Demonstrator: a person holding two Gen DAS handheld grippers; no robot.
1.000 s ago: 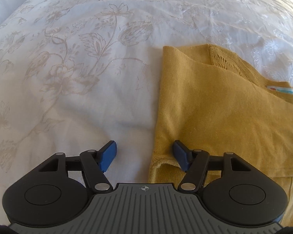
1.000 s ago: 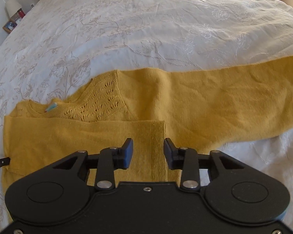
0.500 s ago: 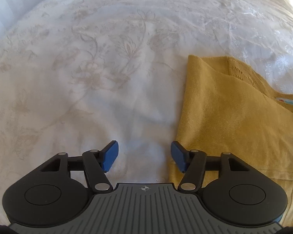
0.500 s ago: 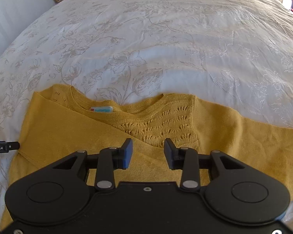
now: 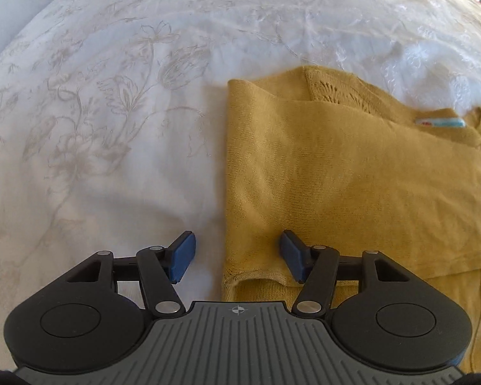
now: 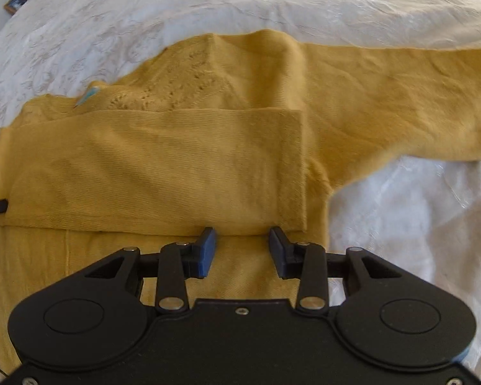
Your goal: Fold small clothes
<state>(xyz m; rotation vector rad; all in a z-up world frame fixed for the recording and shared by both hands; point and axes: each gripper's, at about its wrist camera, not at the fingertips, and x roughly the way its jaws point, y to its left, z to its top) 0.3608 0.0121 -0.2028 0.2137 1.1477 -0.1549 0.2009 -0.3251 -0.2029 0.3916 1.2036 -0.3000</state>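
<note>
Bedspread: a white floral-embroidered bedspread [image 6: 208, 9] is seen covering the whole surface.
Sweater: a mustard knit sweater [image 6: 163, 166] is laid flat on it, one sleeve already folded across the chest, the other sleeve [image 6: 400, 96] left stretched out to the right.
Neck label: a small label [image 5: 441, 122] is shown at the collar.
Right gripper: the right gripper [image 6: 242, 252] is held over the body, jaws apart, nothing grasped.
Left gripper: the left gripper [image 5: 237, 255] is held parted astride the sweater's left edge.
Risk: the folded sleeve could be dragged askew if only one layer is pinched.
</note>
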